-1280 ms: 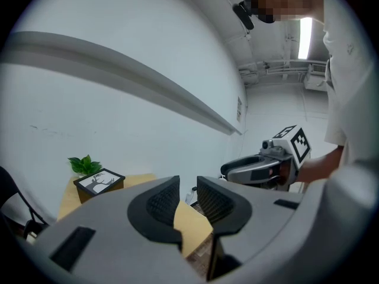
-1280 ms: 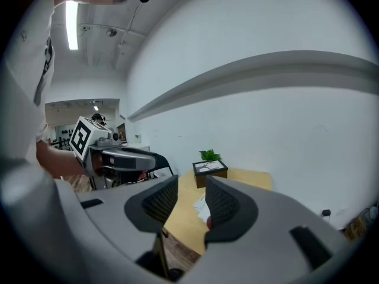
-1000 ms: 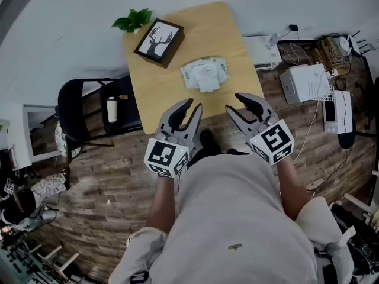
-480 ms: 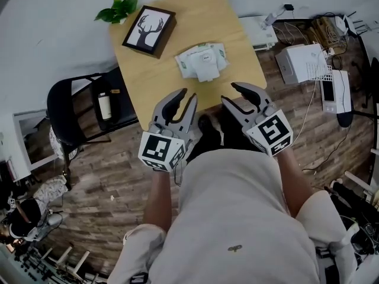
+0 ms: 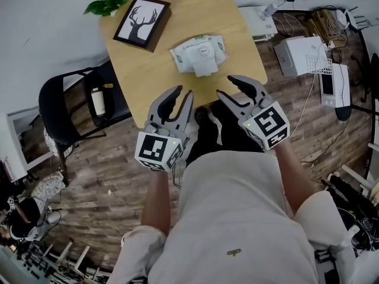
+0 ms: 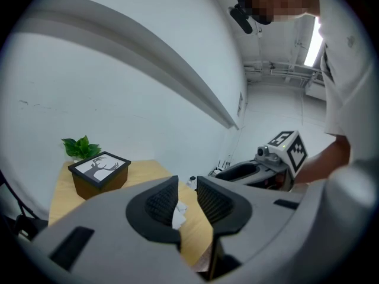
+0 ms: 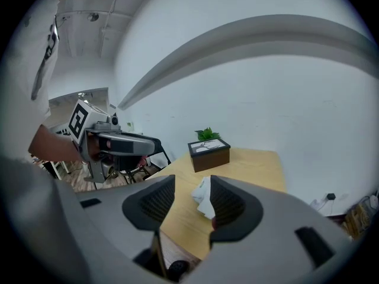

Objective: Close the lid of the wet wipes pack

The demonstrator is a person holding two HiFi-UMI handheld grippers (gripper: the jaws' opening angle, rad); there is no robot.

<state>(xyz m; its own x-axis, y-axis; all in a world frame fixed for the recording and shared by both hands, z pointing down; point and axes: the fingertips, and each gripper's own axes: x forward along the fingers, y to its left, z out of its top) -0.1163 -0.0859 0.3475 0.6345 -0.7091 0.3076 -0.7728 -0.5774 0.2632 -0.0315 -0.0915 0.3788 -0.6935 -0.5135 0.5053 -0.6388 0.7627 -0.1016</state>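
Bench: pale wood bench (image 5: 172,90) against a white wall (image 5: 47,34), over a dark plank floor (image 5: 100,176).
Pack: wet wipes pack (image 5: 198,52) lies mid-bench, its white flap out toward the near edge, well apart from both grippers.
Far corner: framed deer picture (image 5: 141,22) beside a leafy plant (image 5: 108,0).
Left gripper (image 5: 183,93): at the near edge, fingers (image 6: 160,203) slightly apart, nothing between.
Right gripper (image 5: 227,86): alongside, fingers (image 7: 228,206) opening, empty.
Room: black chair (image 5: 59,108) at left; white boxes (image 5: 302,67) and cables (image 5: 328,31) at right.
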